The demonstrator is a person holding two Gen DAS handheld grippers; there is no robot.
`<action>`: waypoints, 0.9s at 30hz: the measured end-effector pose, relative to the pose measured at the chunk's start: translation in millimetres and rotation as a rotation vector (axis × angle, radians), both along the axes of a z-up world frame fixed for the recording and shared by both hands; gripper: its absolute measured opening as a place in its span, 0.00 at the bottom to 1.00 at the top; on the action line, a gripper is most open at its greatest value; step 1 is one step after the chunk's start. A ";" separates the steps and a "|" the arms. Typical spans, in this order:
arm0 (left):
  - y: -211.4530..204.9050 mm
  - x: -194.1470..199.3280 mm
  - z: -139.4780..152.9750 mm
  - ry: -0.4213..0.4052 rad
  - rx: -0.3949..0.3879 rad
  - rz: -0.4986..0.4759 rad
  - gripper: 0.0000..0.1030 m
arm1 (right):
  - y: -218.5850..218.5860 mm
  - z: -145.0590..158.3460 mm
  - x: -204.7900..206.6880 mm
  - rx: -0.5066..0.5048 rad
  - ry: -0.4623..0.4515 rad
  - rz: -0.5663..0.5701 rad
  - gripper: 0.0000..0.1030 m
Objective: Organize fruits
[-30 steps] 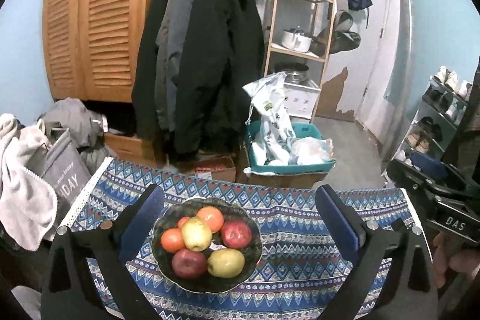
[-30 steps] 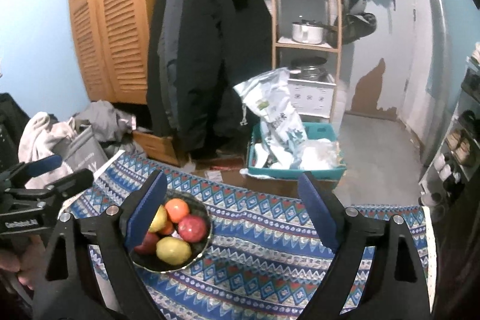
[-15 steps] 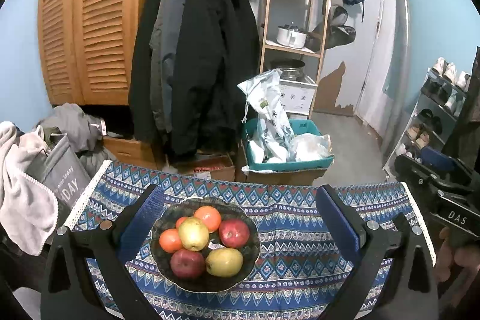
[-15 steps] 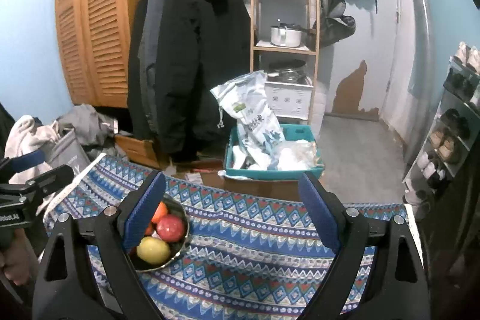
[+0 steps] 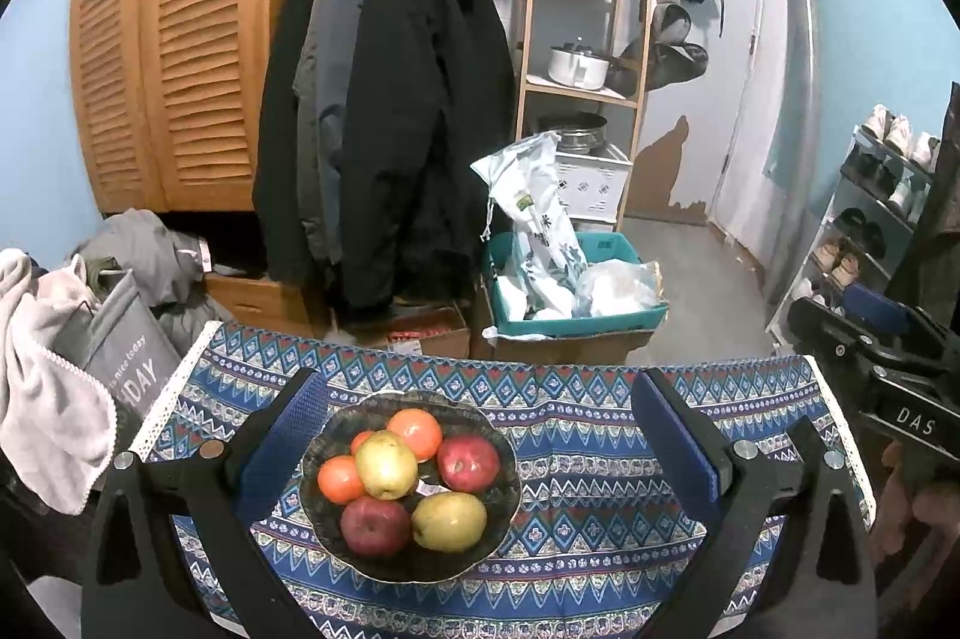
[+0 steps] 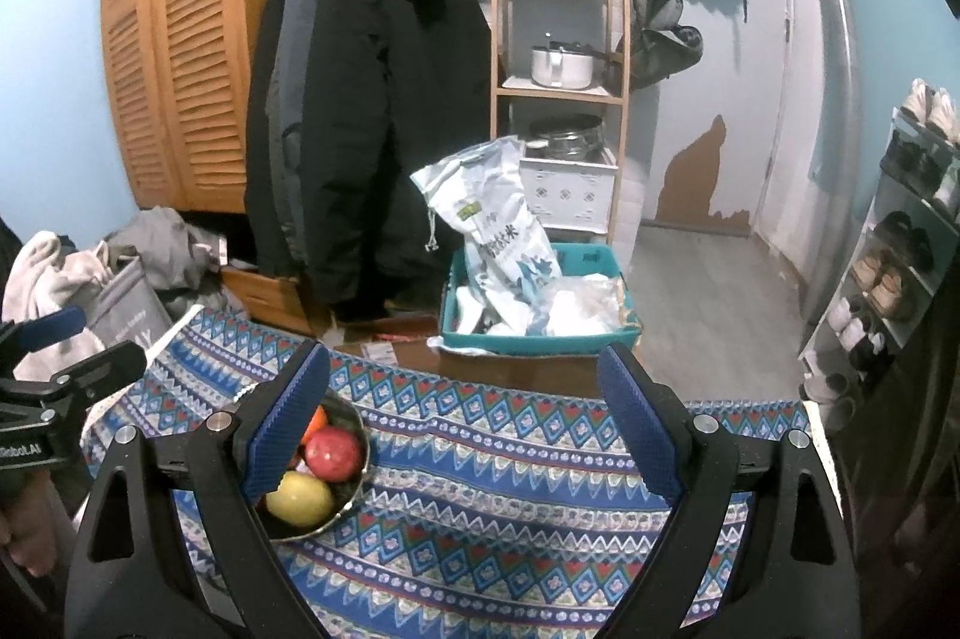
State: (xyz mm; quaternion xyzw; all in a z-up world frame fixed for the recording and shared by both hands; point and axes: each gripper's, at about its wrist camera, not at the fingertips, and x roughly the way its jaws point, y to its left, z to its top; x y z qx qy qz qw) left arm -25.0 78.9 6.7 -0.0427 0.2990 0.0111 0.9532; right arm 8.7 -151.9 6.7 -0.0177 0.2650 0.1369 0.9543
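A dark bowl sits on the blue patterned tablecloth and holds several fruits: red apples, yellow pears and oranges. My left gripper is open and empty, hovering above the bowl, which lies between its fingers toward the left one. My right gripper is open and empty over the cloth to the right of the bowl, whose left part hides behind its left finger. A red apple and a yellow pear show there.
Beyond the table's far edge stand a teal bin with bags, hanging dark coats, a wooden shelf and a louvred wardrobe. A shoe rack is at the right. Clothes and a grey bag lie at the left.
Both grippers have risen and pulled back slightly. In the right wrist view the bowl has slid left, further behind the left finger. Both stay open.
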 end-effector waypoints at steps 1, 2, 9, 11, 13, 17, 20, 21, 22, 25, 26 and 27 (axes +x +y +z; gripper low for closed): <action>0.0 0.1 -0.1 0.001 0.000 0.001 0.99 | -0.4 0.3 0.3 -0.001 0.000 0.001 0.87; 0.0 0.0 -0.1 0.002 0.000 0.002 0.99 | -0.1 0.1 0.2 0.000 0.001 0.001 0.87; -1.7 0.0 0.8 0.011 -0.001 0.004 0.99 | 0.7 0.5 0.4 -0.001 0.005 0.003 0.87; -2.3 0.1 1.2 0.011 -0.004 0.004 0.99 | 0.5 -0.2 0.6 -0.002 0.007 0.004 0.87; -2.1 0.6 1.3 0.011 -0.003 0.005 0.99 | 0.5 -0.5 0.6 -0.002 0.007 0.005 0.87; -2.9 0.8 1.5 0.010 -0.010 0.010 0.99 | 0.8 -0.5 0.9 -0.002 0.007 0.005 0.87; -2.4 1.0 1.8 0.008 -0.014 0.014 0.99 | 0.6 -0.5 0.8 -0.003 0.008 0.005 0.87; -2.3 1.3 2.0 0.008 -0.014 0.014 0.99 | 0.1 -0.5 0.8 -0.003 0.008 0.005 0.87; -3.1 1.5 1.9 0.008 -0.013 0.014 0.99 | 0.6 -0.4 0.8 -0.002 0.008 0.005 0.87; -2.2 1.2 1.8 0.010 -0.013 0.014 0.99 | 0.4 -0.3 0.9 -0.003 0.007 0.005 0.87; -1.8 1.0 1.5 0.012 -0.012 0.015 0.99 | 0.1 -0.3 0.9 -0.002 0.007 0.005 0.87; -1.8 1.0 1.5 0.014 -0.011 0.017 0.99 | 0.0 -0.3 1.0 -0.002 0.007 0.004 0.87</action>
